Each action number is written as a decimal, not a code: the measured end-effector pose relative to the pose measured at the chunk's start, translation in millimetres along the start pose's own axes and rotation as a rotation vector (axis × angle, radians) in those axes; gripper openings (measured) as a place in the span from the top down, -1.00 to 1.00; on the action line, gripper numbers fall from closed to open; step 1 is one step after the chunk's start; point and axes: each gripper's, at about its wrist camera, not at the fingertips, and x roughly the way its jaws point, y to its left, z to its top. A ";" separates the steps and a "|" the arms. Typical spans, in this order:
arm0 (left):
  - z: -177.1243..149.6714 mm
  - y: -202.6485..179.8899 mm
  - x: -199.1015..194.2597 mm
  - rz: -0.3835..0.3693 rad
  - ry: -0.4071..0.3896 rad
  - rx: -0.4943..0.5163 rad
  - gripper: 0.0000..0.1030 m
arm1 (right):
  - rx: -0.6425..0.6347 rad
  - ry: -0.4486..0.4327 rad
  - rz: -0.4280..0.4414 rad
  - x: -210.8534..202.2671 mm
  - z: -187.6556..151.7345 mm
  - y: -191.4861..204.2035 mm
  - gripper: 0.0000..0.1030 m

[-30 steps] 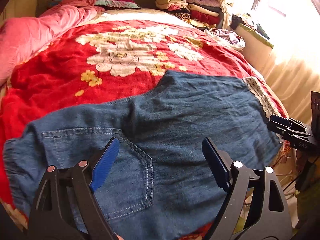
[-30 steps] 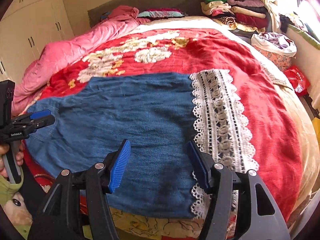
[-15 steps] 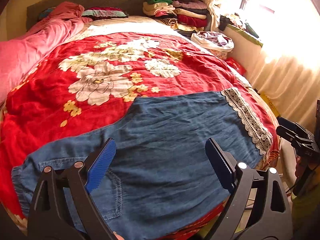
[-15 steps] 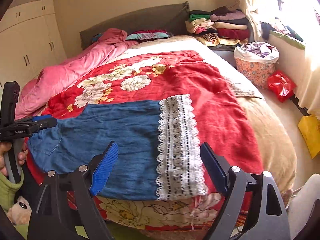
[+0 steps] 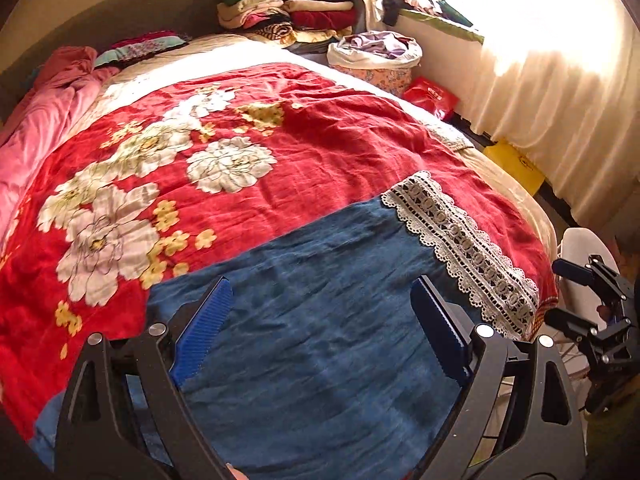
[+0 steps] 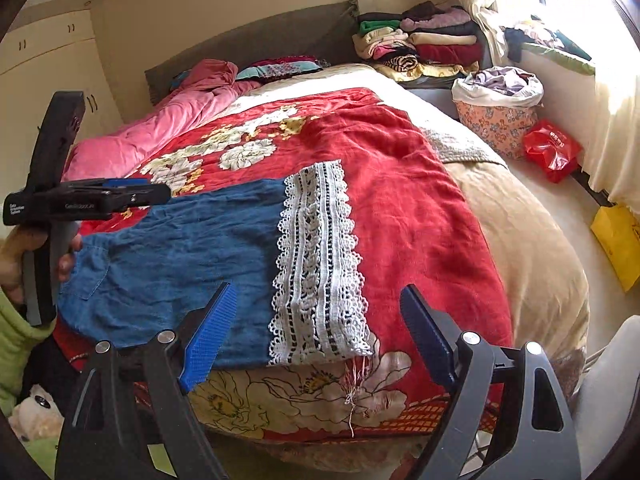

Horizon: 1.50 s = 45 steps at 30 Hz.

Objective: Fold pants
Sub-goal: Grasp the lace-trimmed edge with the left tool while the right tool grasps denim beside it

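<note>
The blue denim pants (image 5: 320, 320) lie flat along the near edge of the bed, with a white lace cuff (image 5: 460, 248) at their right end. In the right wrist view the pants (image 6: 180, 256) and the lace cuff (image 6: 316, 264) show too. My left gripper (image 5: 320, 332) is open and empty above the pants' middle. My right gripper (image 6: 316, 336) is open and empty, held off the bed edge in front of the lace cuff. The right gripper also shows at the right edge of the left wrist view (image 5: 572, 292); the left gripper shows at the left of the right wrist view (image 6: 132, 196).
The red floral bedspread (image 5: 320, 140) covers the bed. A pink quilt (image 6: 160, 132) lies along the left side. Folded clothes (image 6: 420, 40) are stacked at the headboard. A laundry basket (image 6: 496, 108), red bag (image 6: 552, 148) and yellow bag (image 6: 616, 240) stand on the floor at right.
Both grippers have pulled back and up from the pants, and both views have swung to the right. The pocket end has left the left wrist view. Both stay open.
</note>
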 end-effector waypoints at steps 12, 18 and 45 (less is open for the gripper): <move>47.4 -44.2 79.6 -0.069 0.077 0.183 -0.63 | 0.043 0.055 0.039 27.4 -15.3 -8.3 -0.61; 54.9 -38.7 109.3 -0.077 0.115 0.182 -0.55 | 0.101 0.071 0.063 42.6 -17.0 -12.3 -0.62; 43.4 -36.6 122.0 -0.280 0.098 0.085 0.82 | 0.062 0.040 0.188 54.8 -2.0 9.7 0.48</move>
